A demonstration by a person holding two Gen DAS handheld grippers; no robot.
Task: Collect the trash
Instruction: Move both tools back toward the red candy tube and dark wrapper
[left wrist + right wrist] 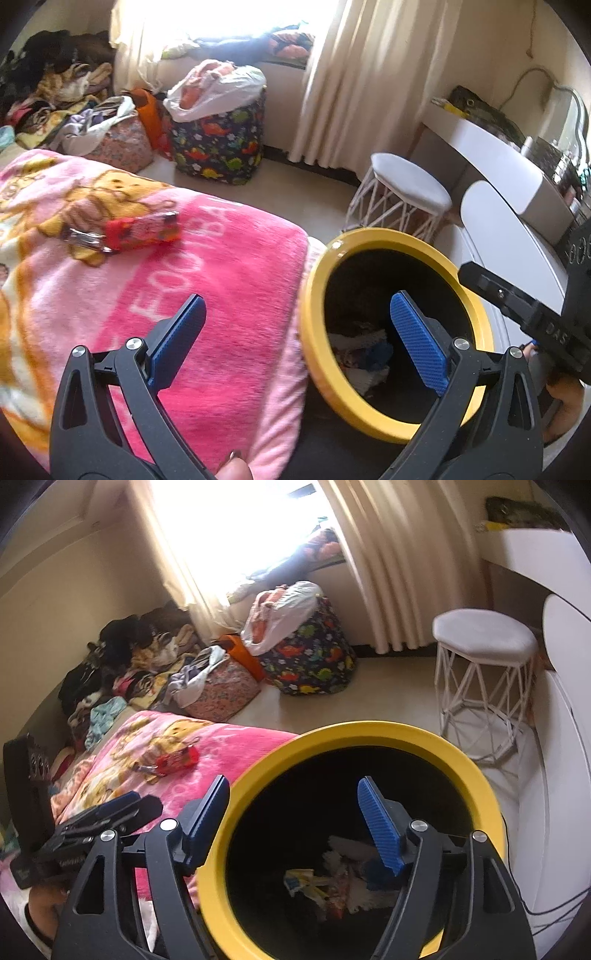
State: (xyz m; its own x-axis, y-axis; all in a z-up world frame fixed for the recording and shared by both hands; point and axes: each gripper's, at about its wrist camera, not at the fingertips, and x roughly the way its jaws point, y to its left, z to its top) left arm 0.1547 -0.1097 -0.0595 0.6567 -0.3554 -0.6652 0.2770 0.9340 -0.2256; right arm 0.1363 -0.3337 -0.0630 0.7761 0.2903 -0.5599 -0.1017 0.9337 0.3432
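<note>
the red wrapper [142,232] lies on the pink blanket [229,280] near the yellow-rimmed bin [314,280] — light, crinkly, best pinched mid-body — both grippers' fingers [419,341] spread wide, empty.

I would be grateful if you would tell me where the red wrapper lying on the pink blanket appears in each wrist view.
Left wrist view: the red wrapper lies upper left, on the pink blanket, left of the yellow-rimmed bin.
Right wrist view: the red wrapper lies left of centre, on the pink blanket, left of the bin's rim.
Shared landmark: the dinosaur-print bag on the floor beyond the blanket.
</note>
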